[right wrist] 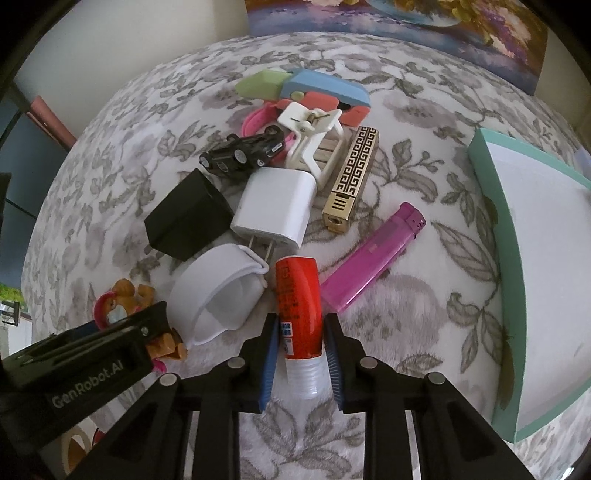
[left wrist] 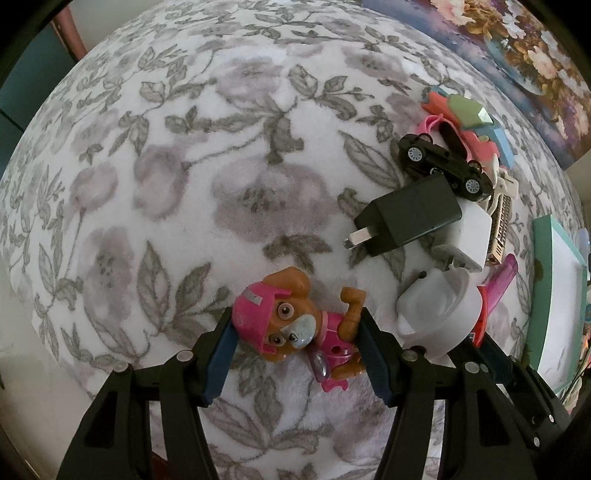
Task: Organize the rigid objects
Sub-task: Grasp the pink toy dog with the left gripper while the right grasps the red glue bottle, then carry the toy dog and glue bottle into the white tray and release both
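My left gripper (left wrist: 295,332) is shut on a brown and pink toy dog (left wrist: 295,325), which lies on the flowered cloth; the dog also shows in the right wrist view (right wrist: 122,295). My right gripper (right wrist: 301,332) is shut on a red tube with a white cap (right wrist: 299,299). A pile of rigid objects lies beyond: a black charger (right wrist: 188,218), a white charger (right wrist: 277,206), a white cup-like piece (right wrist: 218,291), a black toy car (right wrist: 243,151), a gold lighter (right wrist: 352,177) and a pink lighter (right wrist: 373,254).
A mint-green box with a white inside (right wrist: 546,280) stands at the right. A white clip (right wrist: 314,125), pink ring and coloured blocks (right wrist: 317,88) lie at the far end of the pile. A flower painting (right wrist: 406,22) leans behind. The left gripper body (right wrist: 74,369) is at lower left.
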Motion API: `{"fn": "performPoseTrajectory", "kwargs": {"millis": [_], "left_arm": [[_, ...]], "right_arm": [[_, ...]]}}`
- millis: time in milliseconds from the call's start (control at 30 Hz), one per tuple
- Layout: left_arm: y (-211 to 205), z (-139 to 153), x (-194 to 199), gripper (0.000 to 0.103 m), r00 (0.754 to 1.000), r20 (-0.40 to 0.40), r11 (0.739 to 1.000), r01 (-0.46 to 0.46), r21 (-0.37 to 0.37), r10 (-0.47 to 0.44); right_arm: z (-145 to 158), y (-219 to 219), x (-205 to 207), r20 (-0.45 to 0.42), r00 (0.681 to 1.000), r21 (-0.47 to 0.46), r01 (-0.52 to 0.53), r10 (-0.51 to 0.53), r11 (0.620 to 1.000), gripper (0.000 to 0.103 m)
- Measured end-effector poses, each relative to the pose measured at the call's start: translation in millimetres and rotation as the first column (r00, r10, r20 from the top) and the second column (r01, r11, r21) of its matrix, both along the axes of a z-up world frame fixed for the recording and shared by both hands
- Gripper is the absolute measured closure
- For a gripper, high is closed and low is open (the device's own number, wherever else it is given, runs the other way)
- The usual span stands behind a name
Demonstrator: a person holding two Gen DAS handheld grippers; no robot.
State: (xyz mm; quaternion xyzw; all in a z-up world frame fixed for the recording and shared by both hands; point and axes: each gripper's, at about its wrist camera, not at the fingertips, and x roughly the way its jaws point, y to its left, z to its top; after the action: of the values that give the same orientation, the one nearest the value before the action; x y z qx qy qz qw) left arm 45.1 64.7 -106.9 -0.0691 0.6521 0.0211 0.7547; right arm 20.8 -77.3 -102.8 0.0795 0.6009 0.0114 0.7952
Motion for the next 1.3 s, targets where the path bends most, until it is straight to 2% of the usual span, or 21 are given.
{"fn": "performPoseTrajectory", "kwargs": {"millis": [133,367,500,600,733,867,1000,1167,1300], "left_arm": [[5,6,-5,0.04,1.0,0.019,0.999,-0.021,-0.024,0.022],[8,44,-20,0.04,0.985,0.162,0.997,-0.054,-0.048,0.061],[3,63,-25,0.04,0.973,0.22,0.997,-0.056,-0.052,0.066],[-6,74,-28,0.04,0.971,0.234,0.998,-0.043,-0.051,0.053],[-32,88,-24,0.04,0.97,0.244,0.999,0.015,-0.045,-0.003],[-64,102,-21,0.04,0.965,0.251,0.995,0.085,-0.045,-0.071],[-101,110,-15,0.04,0.957,0.25,0.987,0.159,-0.029,-0.147],[-157,112,-13,0.04,0.936,0.248,0.965,0.263,-0.019,-0.25],[-201,102,-16,0.04,0.91,0.246,0.936,0.351,-0.021,-0.335]], "right_arm": [[5,-4,-4,0.006,1.0,0.035,0.011,-0.012,0.999,0.078],[32,-17,-18,0.063,0.997,0.093,0.03,-0.036,0.995,0.078],[51,-32,-26,0.115,0.99,0.118,0.071,-0.085,0.99,0.078],[57,-53,-30,0.131,0.979,0.137,0.135,-0.153,0.981,0.078],[68,-81,-31,0.163,0.962,0.044,0.217,-0.221,0.975,0.078],[74,-122,-35,0.18,0.932,0.048,0.311,-0.314,0.949,0.078],[71,-161,-41,0.159,0.903,0.08,0.391,-0.399,0.917,0.078],[66,-206,-52,0.147,0.854,0.078,0.493,-0.5,0.866,0.078],[61,-240,-62,0.144,0.81,0.072,0.564,-0.568,0.823,0.078]]}}
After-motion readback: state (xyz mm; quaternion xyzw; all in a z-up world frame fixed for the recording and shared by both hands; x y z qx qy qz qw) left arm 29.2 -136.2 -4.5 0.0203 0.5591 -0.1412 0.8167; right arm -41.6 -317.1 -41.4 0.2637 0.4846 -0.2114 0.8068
